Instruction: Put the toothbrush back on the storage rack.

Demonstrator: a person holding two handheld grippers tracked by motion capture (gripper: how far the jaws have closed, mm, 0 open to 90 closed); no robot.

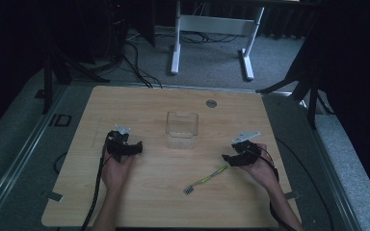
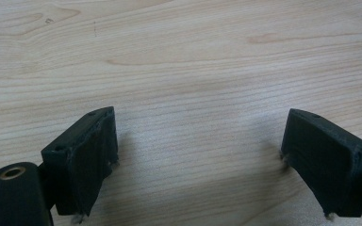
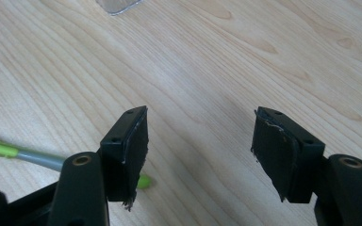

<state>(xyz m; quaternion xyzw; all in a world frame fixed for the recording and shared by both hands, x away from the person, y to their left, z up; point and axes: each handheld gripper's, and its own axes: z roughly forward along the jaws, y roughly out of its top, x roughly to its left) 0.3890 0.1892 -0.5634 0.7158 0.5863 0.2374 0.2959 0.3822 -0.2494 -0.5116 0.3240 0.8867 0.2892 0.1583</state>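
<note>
On the table (image 1: 139, 103), the toothbrush (image 1: 205, 179) lay at seven o'clock from the right gripper (image 1: 231, 159), its fingers wide and empty, while the left gripper (image 1: 136, 147) gaped wide over bare wood.

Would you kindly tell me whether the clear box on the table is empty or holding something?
Empty: the box stands upright, and only wood shows through its clear walls.
</note>
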